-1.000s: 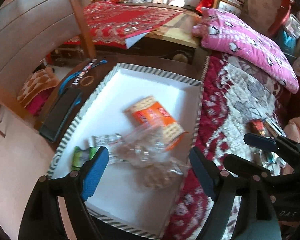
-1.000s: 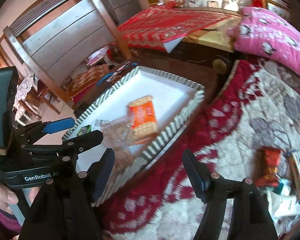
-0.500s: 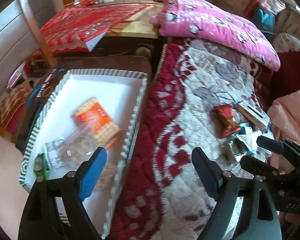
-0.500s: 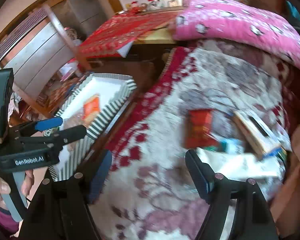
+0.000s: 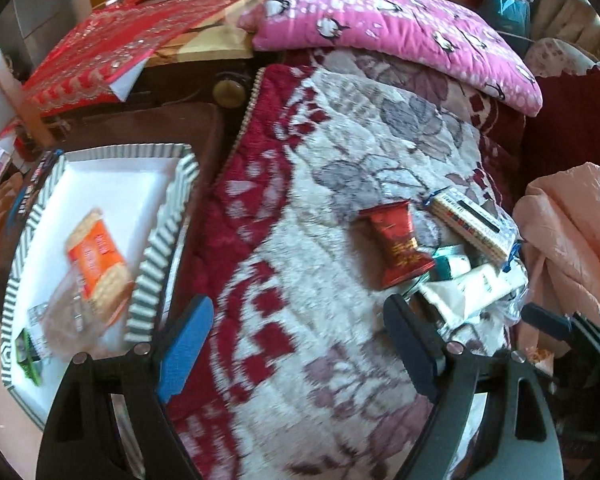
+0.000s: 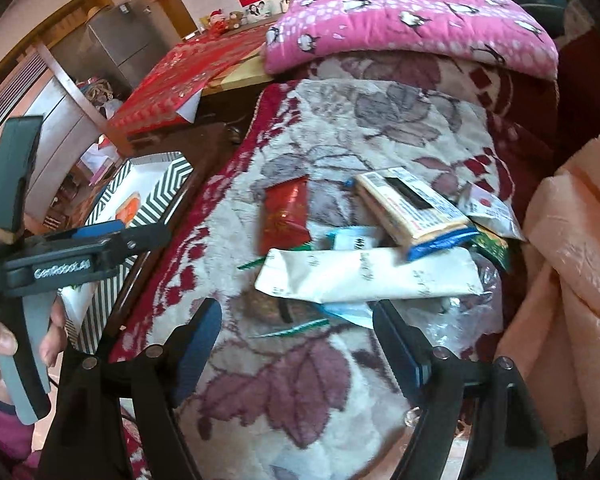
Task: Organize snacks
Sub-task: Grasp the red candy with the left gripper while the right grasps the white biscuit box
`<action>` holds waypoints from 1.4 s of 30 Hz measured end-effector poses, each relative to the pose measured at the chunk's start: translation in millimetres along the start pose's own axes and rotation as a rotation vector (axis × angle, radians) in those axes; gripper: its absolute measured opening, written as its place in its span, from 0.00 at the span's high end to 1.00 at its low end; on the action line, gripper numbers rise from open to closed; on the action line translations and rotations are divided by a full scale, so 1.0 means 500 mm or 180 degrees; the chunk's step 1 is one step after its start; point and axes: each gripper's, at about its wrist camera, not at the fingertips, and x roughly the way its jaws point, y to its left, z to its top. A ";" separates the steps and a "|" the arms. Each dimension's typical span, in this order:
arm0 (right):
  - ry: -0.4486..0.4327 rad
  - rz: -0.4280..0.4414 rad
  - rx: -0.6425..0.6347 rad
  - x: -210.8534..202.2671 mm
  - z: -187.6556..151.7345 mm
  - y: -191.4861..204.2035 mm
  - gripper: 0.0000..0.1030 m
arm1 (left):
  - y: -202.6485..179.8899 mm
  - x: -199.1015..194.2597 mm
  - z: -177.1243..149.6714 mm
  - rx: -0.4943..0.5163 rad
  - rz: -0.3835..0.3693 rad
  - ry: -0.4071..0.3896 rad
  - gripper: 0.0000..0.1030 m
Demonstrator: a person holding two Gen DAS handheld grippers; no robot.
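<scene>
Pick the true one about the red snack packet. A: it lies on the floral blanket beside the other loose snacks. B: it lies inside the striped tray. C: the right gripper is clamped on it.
A: the red snack packet lies on the floral blanket, outside the striped tray, untouched.

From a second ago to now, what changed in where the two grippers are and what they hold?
Both grippers swung away from the striped tray toward the snack pile on the blanket. The right gripper, jaws opening and empty, now hangs before the white packet; the left gripper is open and empty. Tray contents and the red packet stayed put.
</scene>
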 end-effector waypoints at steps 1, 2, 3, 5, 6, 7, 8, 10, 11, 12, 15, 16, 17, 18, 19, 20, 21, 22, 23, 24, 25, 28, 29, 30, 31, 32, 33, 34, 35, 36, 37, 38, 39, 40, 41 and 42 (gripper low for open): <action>0.0002 0.0001 0.0010 0.001 -0.001 -0.005 0.21 | -0.007 0.007 0.004 0.0003 -0.0009 0.0017 0.16; 0.0008 0.0002 0.0025 0.003 -0.003 -0.011 0.21 | -0.014 0.016 0.009 0.0003 -0.0031 0.0041 0.16; 0.0012 0.0002 0.0036 0.004 -0.005 -0.015 0.21 | -0.019 0.022 0.013 0.0004 -0.0045 0.0055 0.16; 0.0028 -0.0001 0.0059 0.009 -0.007 -0.025 0.20 | -0.034 0.042 0.026 0.0015 -0.0055 0.0099 0.16; 0.0039 -0.0002 0.0071 0.010 -0.009 -0.029 0.20 | -0.039 0.047 0.030 0.0014 -0.0052 0.0107 0.16; 0.0050 0.0001 0.0081 0.012 -0.011 -0.032 0.20 | -0.045 0.056 0.037 0.0008 -0.0054 0.0118 0.16; 0.0065 0.0010 0.0092 0.015 -0.013 -0.037 0.20 | -0.050 0.065 0.044 -0.0004 -0.0067 0.0130 0.16; 0.0083 0.0009 0.0095 0.019 -0.015 -0.042 0.20 | -0.059 0.078 0.056 -0.0027 -0.0107 0.0143 0.16; 0.0097 0.0006 0.0096 0.021 -0.017 -0.046 0.20 | -0.066 0.088 0.063 -0.0034 -0.0129 0.0161 0.16; 0.0108 0.0003 0.0100 0.023 -0.019 -0.050 0.19 | -0.071 0.094 0.067 -0.0039 -0.0138 0.0176 0.16; 0.0122 -0.0006 0.0144 0.027 -0.023 -0.063 0.19 | -0.089 0.120 0.080 -0.0047 -0.0209 0.0245 0.16; 0.0123 -0.0004 0.0164 0.028 -0.024 -0.066 0.19 | -0.094 0.127 0.082 -0.0051 -0.0229 0.0270 0.16; 0.0119 -0.0005 0.0190 0.028 -0.024 -0.072 0.19 | -0.100 0.136 0.084 -0.0053 -0.0261 0.0298 0.16; 0.0107 -0.0008 0.0203 0.027 -0.021 -0.077 0.19 | -0.104 0.141 0.084 -0.0055 -0.0276 0.0312 0.16; 0.0085 -0.0013 0.0209 0.025 -0.017 -0.082 0.19 | -0.108 0.149 0.085 -0.0056 -0.0286 0.0336 0.16; 0.0064 -0.0018 0.0216 0.024 -0.010 -0.086 0.19 | -0.110 0.155 0.086 -0.0057 -0.0283 0.0352 0.16; 0.0045 -0.0021 0.0220 0.023 -0.004 -0.091 0.19 | -0.112 0.162 0.087 -0.0061 -0.0277 0.0370 0.16; 0.0029 -0.0030 0.0217 0.023 0.005 -0.096 0.18 | -0.112 0.166 0.088 -0.0067 -0.0276 0.0379 0.16; 0.0013 -0.0063 0.0181 0.023 0.020 -0.101 0.17 | -0.111 0.170 0.089 -0.0074 -0.0276 0.0390 0.16; 0.0004 -0.0093 0.0131 0.024 0.032 -0.103 0.17 | -0.111 0.174 0.090 -0.0081 -0.0274 0.0400 0.16; 0.0004 -0.0123 0.0070 0.027 0.045 -0.105 0.15 | -0.110 0.178 0.091 -0.0086 -0.0268 0.0413 0.16; 0.0089 -0.0235 -0.0142 0.049 0.092 -0.112 0.14 | -0.111 0.186 0.094 -0.0083 -0.0236 0.0443 0.16; 0.0126 -0.0262 -0.0194 0.058 0.105 -0.115 0.14 | -0.111 0.189 0.095 -0.0072 -0.0217 0.0461 0.16; 0.0180 -0.0290 -0.0254 0.071 0.121 -0.119 0.14 | -0.111 0.190 0.096 -0.0067 -0.0208 0.0469 0.16; 0.0238 -0.0303 -0.0322 0.084 0.134 -0.123 0.14 | -0.111 0.191 0.097 -0.0061 -0.0201 0.0475 0.16; 0.0283 -0.0315 -0.0380 0.097 0.144 -0.127 0.14 | -0.111 0.192 0.098 -0.0050 -0.0191 0.0481 0.16; 0.0321 -0.0340 -0.0428 0.107 0.152 -0.131 0.14 | -0.112 0.194 0.098 -0.0039 -0.0171 0.0490 0.16; 0.0376 -0.0383 -0.0475 0.121 0.161 -0.135 0.13 | -0.113 0.197 0.099 -0.0020 -0.0138 0.0503 0.16; 0.0433 -0.0405 -0.0504 0.135 0.169 -0.140 0.13 | -0.114 0.200 0.101 -0.0012 -0.0118 0.0510 0.16; 0.0470 -0.0405 -0.0525 0.146 0.175 -0.143 0.13 | -0.113 0.204 0.102 -0.0015 -0.0099 0.0518 0.16; 0.0513 -0.0391 -0.0546 0.159 0.182 -0.148 0.13 | -0.114 0.209 0.104 -0.0023 -0.0086 0.0525 0.16; 0.0552 -0.0380 -0.0557 0.170 0.186 -0.153 0.13 | -0.114 0.212 0.105 -0.0030 -0.0072 0.0535 0.16; 0.0595 -0.0374 -0.0563 0.181 0.190 -0.156 0.13 | -0.115 0.217 0.105 -0.0030 -0.0058 0.0552 0.16; 0.0633 -0.0366 -0.0570 0.190 0.191 -0.158 0.13 | -0.117 0.220 0.104 -0.0016 -0.0042 0.0560 0.16; 0.0676 -0.0335 -0.0585 0.202 0.191 -0.160 0.13 | -0.120 0.223 0.103 0.0005 -0.0018 0.0565 0.16; 0.0708 -0.0301 -0.0593 0.210 0.189 -0.160 0.14 | -0.123 0.226 0.103 0.0028 0.0025 0.0570 0.16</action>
